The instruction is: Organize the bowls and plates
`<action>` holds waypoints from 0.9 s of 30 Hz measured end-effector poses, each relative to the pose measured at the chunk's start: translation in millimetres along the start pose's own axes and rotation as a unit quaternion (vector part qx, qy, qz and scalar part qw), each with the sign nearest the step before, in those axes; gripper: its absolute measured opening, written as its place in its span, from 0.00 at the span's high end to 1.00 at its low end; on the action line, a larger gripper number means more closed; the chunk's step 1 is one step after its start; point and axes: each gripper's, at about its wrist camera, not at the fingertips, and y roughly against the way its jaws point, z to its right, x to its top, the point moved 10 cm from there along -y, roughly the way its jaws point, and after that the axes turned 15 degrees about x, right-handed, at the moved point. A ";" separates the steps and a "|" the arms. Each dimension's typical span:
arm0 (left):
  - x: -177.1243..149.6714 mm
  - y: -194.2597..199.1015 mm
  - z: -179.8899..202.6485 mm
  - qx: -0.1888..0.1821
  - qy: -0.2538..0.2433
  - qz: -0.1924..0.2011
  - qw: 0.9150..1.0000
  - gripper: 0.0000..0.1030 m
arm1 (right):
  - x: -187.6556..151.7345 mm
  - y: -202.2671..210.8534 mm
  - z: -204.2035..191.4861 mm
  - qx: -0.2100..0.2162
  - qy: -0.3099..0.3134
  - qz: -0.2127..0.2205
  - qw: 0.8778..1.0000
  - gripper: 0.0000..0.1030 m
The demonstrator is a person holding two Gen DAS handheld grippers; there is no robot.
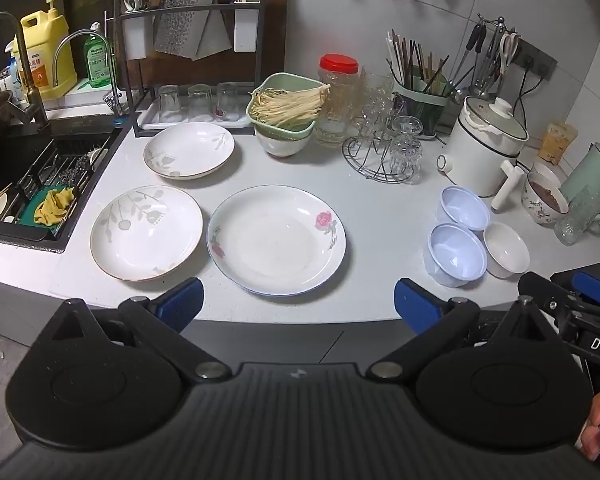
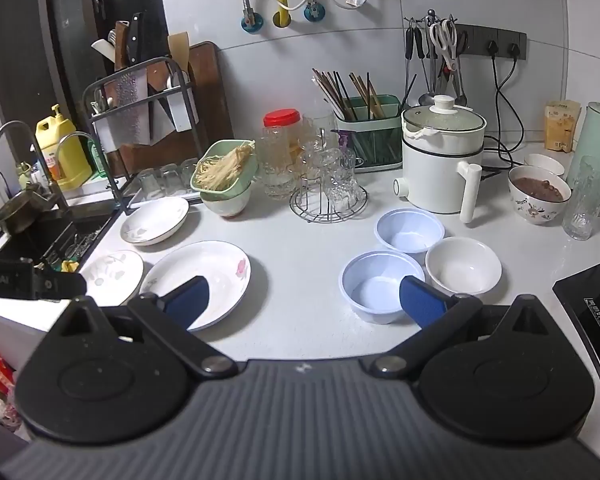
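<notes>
Three plates lie on the white counter: a rose-patterned plate [image 1: 277, 239] [image 2: 208, 276] in the middle, a leaf-patterned plate [image 1: 146, 232] [image 2: 114, 274] to its left, and another leaf plate [image 1: 189, 150] [image 2: 155, 220] behind. On the right stand two pale blue bowls [image 1: 456, 254] [image 2: 382, 284], [image 1: 464, 208] [image 2: 409, 230] and a small white bowl [image 1: 506, 249] [image 2: 463, 265]. My left gripper [image 1: 299, 304] hangs open over the counter's front edge, below the rose plate. My right gripper [image 2: 305, 300] is open too, between the rose plate and the near blue bowl, with nothing in it.
A sink [image 1: 40, 184] with a rack lies at the left. Behind the plates stand a green basket of noodles [image 1: 286, 108], glasses on a wire stand [image 1: 384, 148], a white electric pot [image 1: 486, 144] and a bowl of brown food [image 1: 544, 200]. A black cooktop [image 2: 592, 304] is at the right.
</notes>
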 end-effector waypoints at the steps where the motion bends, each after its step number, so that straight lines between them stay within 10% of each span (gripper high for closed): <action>1: 0.1 -0.5 -1.1 -0.001 -0.001 -0.001 1.000 0.00 | -0.2 -0.3 -0.1 0.002 -0.003 0.000 1.000 0.00; 27: 4.8 1.1 -8.8 0.021 0.005 0.010 1.000 0.00 | -2.3 -2.4 -3.1 0.006 -0.003 -0.005 1.000 0.00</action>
